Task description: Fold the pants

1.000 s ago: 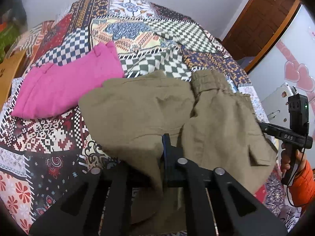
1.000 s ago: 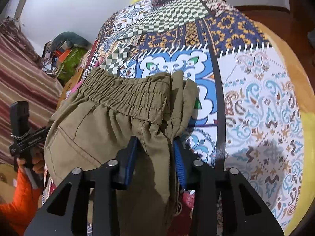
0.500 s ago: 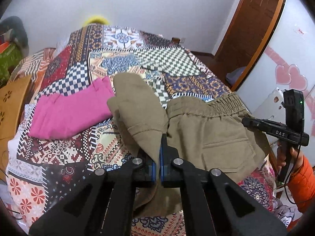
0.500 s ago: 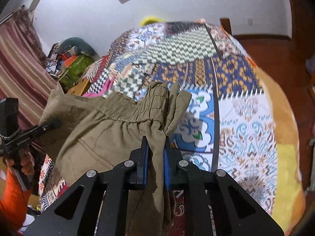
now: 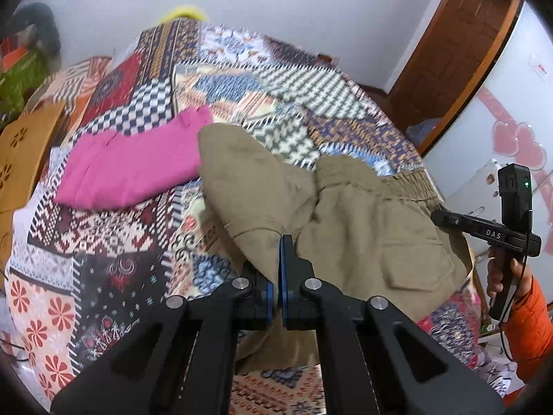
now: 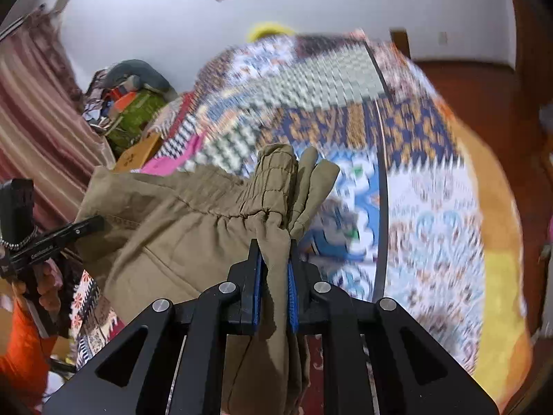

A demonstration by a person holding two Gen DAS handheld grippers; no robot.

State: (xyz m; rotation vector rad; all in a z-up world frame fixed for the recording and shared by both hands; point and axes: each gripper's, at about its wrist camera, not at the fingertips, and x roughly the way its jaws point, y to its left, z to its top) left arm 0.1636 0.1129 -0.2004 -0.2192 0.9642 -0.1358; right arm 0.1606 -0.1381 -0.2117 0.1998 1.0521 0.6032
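Observation:
Khaki pants (image 5: 363, 228) with an elastic waistband and a flap pocket hang lifted above the patchwork bedspread (image 5: 145, 245). My left gripper (image 5: 278, 256) is shut on a fold of the pants near the seat. My right gripper (image 6: 274, 259) is shut on the bunched waistband end (image 6: 276, 186) of the pants. The right gripper also shows in the left wrist view (image 5: 484, 231) at the right, at the far side of the pants. The left gripper shows in the right wrist view (image 6: 52, 242) at the left. The lower legs hang out of sight below the grippers.
Folded pink pants (image 5: 131, 166) lie on the bed left of the khaki pants. A wooden piece (image 5: 20, 152) and a clutter pile (image 6: 134, 103) stand at the bed's left side. A door (image 5: 459, 52) and a white appliance (image 5: 515, 138) are to the right.
Both grippers closed on the pants about a second ago and lifted them off the bed. The pants now hang higher and bunched between the two grippers, and both views are still moving.

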